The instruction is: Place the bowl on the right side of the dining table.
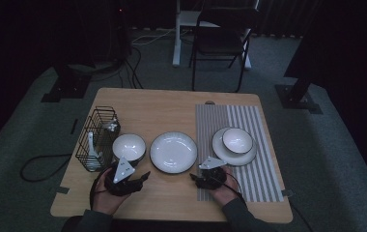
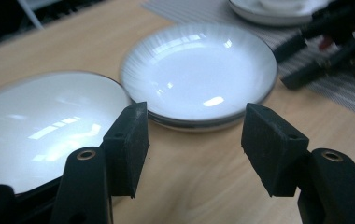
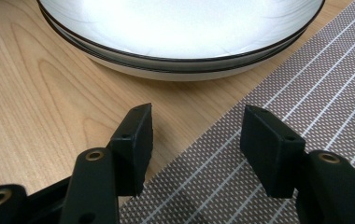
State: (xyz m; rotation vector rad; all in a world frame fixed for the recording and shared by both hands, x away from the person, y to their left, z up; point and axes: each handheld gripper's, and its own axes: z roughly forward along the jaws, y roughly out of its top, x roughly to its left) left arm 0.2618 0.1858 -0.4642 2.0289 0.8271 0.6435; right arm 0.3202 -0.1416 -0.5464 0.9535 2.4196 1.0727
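Note:
My left gripper (image 1: 143, 178) hovers near the table's front edge, just in front of a white bowl (image 1: 129, 146), open with nothing between its jaws. In the left gripper view, the left gripper (image 2: 194, 135) faces that bowl (image 2: 35, 126) and a shallow white plate (image 2: 199, 70). My right gripper (image 1: 193, 178) sits at the left edge of a striped mat (image 1: 263, 145), open and empty. In the right gripper view, the right gripper (image 3: 196, 140) stands low over the mat's edge (image 3: 306, 93), a little short of the dark-rimmed plate (image 3: 180, 28). The plate (image 1: 173, 152) lies between the two grippers.
A black wire rack (image 1: 97, 137) holding white utensils stands at the table's left. On the mat a second plate (image 1: 220, 147) carries a small bowl (image 1: 237, 139). A folding chair (image 1: 220, 38) stands beyond the table's far edge.

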